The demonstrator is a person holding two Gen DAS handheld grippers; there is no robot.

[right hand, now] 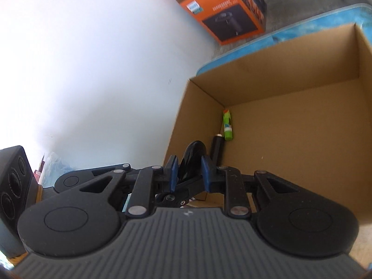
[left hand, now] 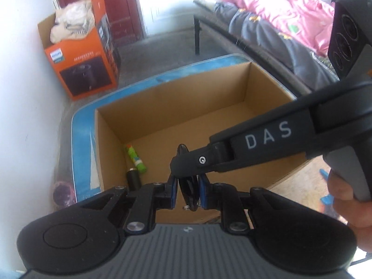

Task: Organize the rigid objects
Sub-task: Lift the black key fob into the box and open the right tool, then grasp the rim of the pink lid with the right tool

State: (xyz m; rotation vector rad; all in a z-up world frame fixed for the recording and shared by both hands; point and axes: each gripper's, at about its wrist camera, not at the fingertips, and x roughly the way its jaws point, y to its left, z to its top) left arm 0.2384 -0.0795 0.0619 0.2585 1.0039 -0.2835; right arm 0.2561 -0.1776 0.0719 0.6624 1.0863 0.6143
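- The orange carton (left hand: pixel 81 69) stands at ten o'clock in the left wrist view, against the white wall. It is glossy printed card with pale crumpled cloth spilling from its open top, and it looks parked out of the way.
- The blue-edged surface (left hand: pixel 81 121) carries the cardboard box (left hand: pixel 232 107), an open, matte brown corrugated box with straight walls, evidently the collecting bin.
- In the box's near-left corner lie a green tube (left hand: pixel 136 158), smooth plastic with a pale band, and a black cylinder (left hand: pixel 133 179) with a metal-coloured cap. They sit just beside each other along the wall.
- The left gripper (left hand: pixel 187 183) hovers over the box's near edge, its blue pads drawn narrow and pinching the black disc-shaped object (left hand: pixel 190 190) from both sides.
- That object is thin, round-edged and glossy, with a small metal spring at its base. It may be a clip, though blur prevents certainty. It hangs above the box floor, at six o'clock from the box's centre.
- The right gripper (right hand: pixel 190 172) reaches in from three o'clock. Its pads bracket the object's upper rim, which suggests a handover, but whether they actually grip cannot be told.
- The pink blanket (left hand: pixel 279 11), soft and rumpled, lies at one o'clock.
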